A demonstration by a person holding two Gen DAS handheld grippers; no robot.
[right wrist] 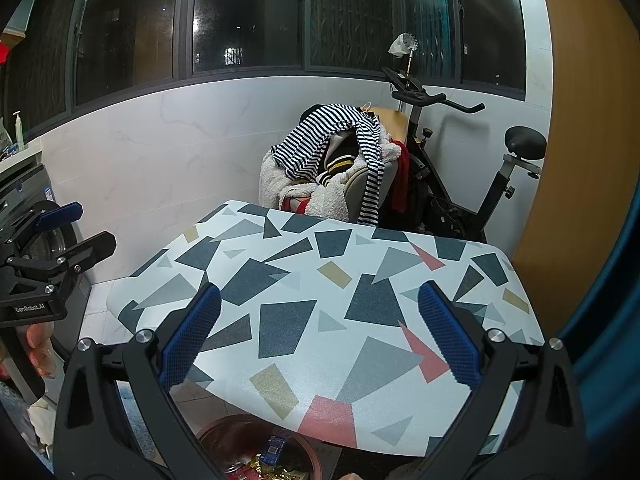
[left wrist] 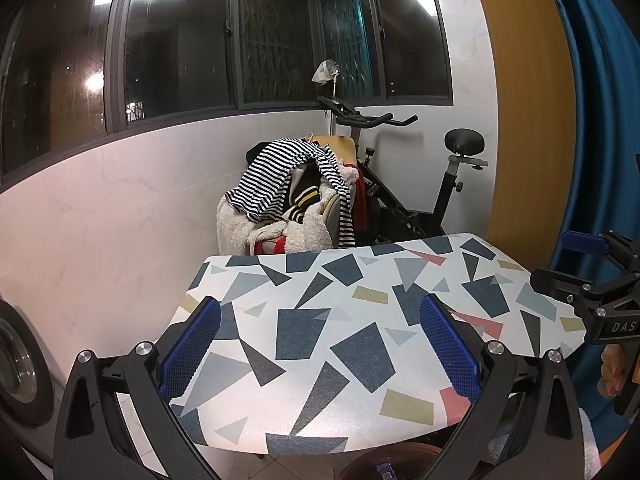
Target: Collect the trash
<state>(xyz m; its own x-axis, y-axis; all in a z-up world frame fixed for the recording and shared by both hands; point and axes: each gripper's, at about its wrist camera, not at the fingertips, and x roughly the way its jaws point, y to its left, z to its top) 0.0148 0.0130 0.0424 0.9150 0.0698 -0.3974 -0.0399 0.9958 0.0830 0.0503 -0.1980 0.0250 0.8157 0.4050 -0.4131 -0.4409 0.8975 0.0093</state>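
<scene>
1. In the left wrist view the left gripper (left wrist: 320, 344) fills the lower part of the frame, its two blue-padded fingers (left wrist: 191, 346) spread wide apart with nothing between them.
2. In the right wrist view the right gripper (right wrist: 319, 334) sits in the same lower-frame spot, its fingers likewise wide apart and holding nothing.
3. Both grippers hover over a table (left wrist: 360, 280) covered in a white cloth printed with dark blue, grey, mustard and pink shapes; it takes up the middle of each frame.
4. The trash (right wrist: 268, 462) shows at the bottom centre of the right wrist view: colourful wrappers and a small blue packet lying in a round brown bin (right wrist: 308, 454) on the floor, below the near edge of the table.
5. In the left wrist view only the bin's dark rim and a bit of blue inside appear, at the bottom edge right of centre.
6. Each gripper shows at the side edge of the other's view, with fingertips of the hand holding it below.
7. Behind the table, a pile of clothes (left wrist: 296, 192) topped by a striped shirt sits in mid-frame, beside an exercise bike (left wrist: 420, 184) to its right.
8. A washing machine (left wrist: 20, 364) occupies the lower left edge of the left wrist view.
9. Dark windows (left wrist: 160, 40) span the top of both frames.
</scene>
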